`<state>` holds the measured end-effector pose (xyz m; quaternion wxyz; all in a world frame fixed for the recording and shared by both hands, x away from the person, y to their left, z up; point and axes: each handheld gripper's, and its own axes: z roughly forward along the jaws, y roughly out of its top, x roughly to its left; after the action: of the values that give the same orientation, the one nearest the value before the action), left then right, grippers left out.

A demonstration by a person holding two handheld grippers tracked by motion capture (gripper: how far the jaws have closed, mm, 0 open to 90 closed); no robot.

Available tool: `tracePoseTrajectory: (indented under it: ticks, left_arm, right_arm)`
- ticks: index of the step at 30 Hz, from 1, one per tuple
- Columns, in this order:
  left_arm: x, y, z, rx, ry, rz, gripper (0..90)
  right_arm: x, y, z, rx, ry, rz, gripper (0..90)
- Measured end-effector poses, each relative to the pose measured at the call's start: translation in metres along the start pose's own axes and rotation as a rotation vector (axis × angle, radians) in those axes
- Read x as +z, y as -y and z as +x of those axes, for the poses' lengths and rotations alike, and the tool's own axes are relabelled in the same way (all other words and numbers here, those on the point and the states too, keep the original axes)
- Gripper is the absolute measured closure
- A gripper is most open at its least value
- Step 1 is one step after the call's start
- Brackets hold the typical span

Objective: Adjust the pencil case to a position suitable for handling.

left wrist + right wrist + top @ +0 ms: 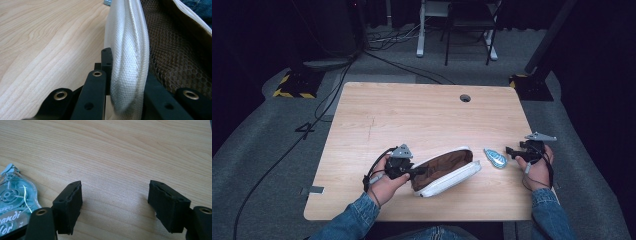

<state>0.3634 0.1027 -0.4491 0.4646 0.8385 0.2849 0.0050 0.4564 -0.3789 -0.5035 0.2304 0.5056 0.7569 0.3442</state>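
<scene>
At a wooden table (377,115), the left gripper (410,171) clamps the white rim of one open pouch (447,172), whose brown mesh lining shows up close in the left gripper view, where the woven edge (127,62) sits pinched between the black jaws. Just right of the pouch lies one teal tape dispenser (495,158), its clear shell and printed label legible in the right gripper view (12,200). The right gripper (513,151), one of two, rests beside it with jaws spread wide over bare wood, holding nothing.
</scene>
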Motion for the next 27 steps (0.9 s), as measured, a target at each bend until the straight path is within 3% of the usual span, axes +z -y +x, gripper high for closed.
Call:
tracePoseTrajectory:
  ticks: [6,12,22,27]
  left_arm:
    - [0.005,0.002,0.001,0.007,0.008,0.017,84.3]
    - [0.008,0.005,0.005,-0.012,0.021,0.012,83.7]
    - [0.011,0.008,0.008,0.01,0.013,0.02,78.7]
    - [0.011,0.008,0.009,0.006,0.004,0.001,67.4]
  right_arm:
    - [0.0,0.0,0.0,0.0,0.0,0.0,28.1]
    - [0.0,0.0,0.0,-0.001,-0.001,0.001,28.2]
    - [0.0,0.0,0.001,-0.001,-0.002,0.002,28.2]
    - [0.0,0.0,0.001,-0.001,-0.003,0.002,28.2]
